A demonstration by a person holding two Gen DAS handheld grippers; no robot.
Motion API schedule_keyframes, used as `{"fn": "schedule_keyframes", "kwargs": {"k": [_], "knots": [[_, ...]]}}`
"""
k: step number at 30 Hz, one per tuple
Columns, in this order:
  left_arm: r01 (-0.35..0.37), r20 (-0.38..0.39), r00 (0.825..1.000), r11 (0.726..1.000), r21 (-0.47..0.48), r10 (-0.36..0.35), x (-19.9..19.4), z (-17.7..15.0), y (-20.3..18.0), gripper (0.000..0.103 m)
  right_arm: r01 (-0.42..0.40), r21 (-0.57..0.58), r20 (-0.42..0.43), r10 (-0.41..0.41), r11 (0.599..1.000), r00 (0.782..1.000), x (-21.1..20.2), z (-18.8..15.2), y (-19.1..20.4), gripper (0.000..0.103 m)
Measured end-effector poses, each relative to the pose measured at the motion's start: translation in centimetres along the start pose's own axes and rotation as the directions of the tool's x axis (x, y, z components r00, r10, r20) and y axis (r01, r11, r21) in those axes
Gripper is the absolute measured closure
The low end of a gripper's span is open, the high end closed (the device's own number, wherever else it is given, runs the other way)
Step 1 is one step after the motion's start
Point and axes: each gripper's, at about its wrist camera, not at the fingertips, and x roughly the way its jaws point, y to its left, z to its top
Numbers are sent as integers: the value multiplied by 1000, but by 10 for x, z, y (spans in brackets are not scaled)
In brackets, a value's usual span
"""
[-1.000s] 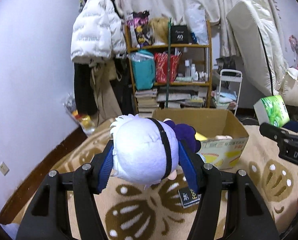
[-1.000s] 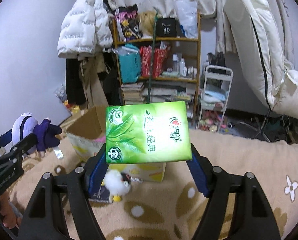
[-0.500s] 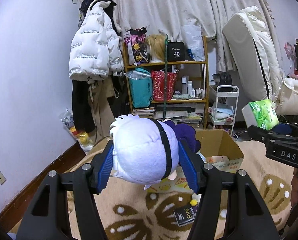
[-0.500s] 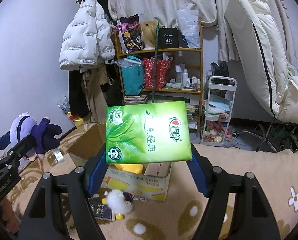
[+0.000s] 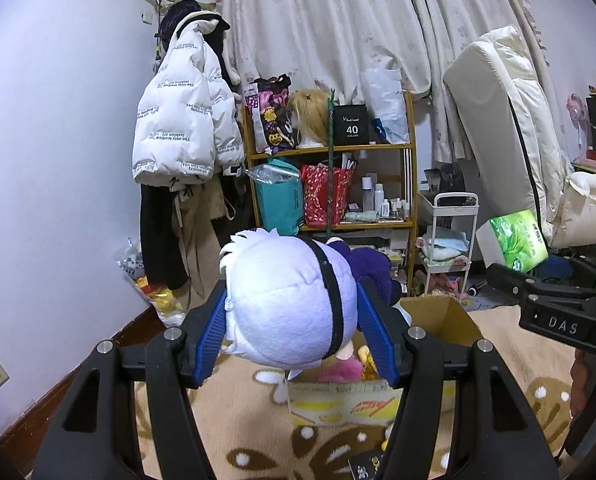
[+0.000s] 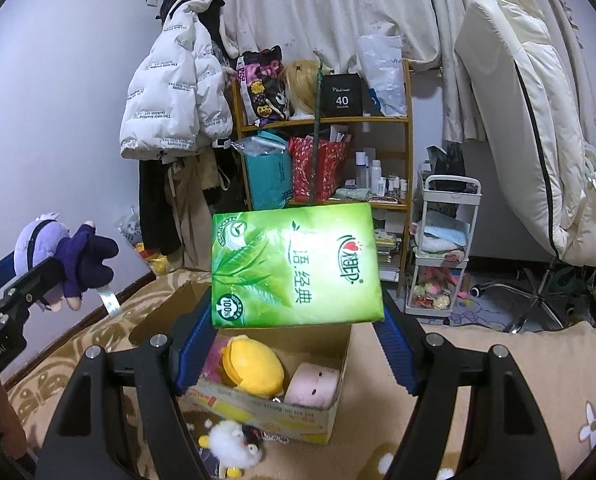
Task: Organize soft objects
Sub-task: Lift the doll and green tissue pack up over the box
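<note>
Left wrist: plush doll [image 5: 290,304] in left claw [image 5: 294,336], above cardboard box [image 5: 453,316].

The green tissue pack [image 6: 296,266] carries the clearest print: Chinese characters "经典" in green, a red-and-white brand mark at its upper right that is too stylised to read surely, and a round seal at lower left reading "100%". On the top shelf, the black box [image 6: 342,94] shows a white "40" with a small line beneath it, too small to read. The white puffer jacket [image 5: 182,120] bears repeated rows of black lettering, appearing mirrored, with "The only leading fashion art" just legible. In the left wrist view, the right tongs [image 5: 561,322] show "DAS" on their body. In the right wrist view, the left tongs [image 6: 2,300] show lettering ending in "Robot.AI". Print on the cardboard box [image 6: 298,416] is too blurred to read.
</note>
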Motion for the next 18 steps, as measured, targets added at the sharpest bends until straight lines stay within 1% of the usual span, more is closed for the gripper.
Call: {"fn": "schedule_keyframes", "kwargs": {"k": [11, 18], "knots": [[0, 5, 1000, 1000, 16, -1, 24, 15, -5, 41, 13, -57, 19, -12, 998, 1000, 14, 11, -1, 25], [3, -16, 1000, 1000, 5, -3, 43, 9, -7, 41, -6, -23, -5, 6, 1000, 1000, 28, 8, -9, 25]]}}
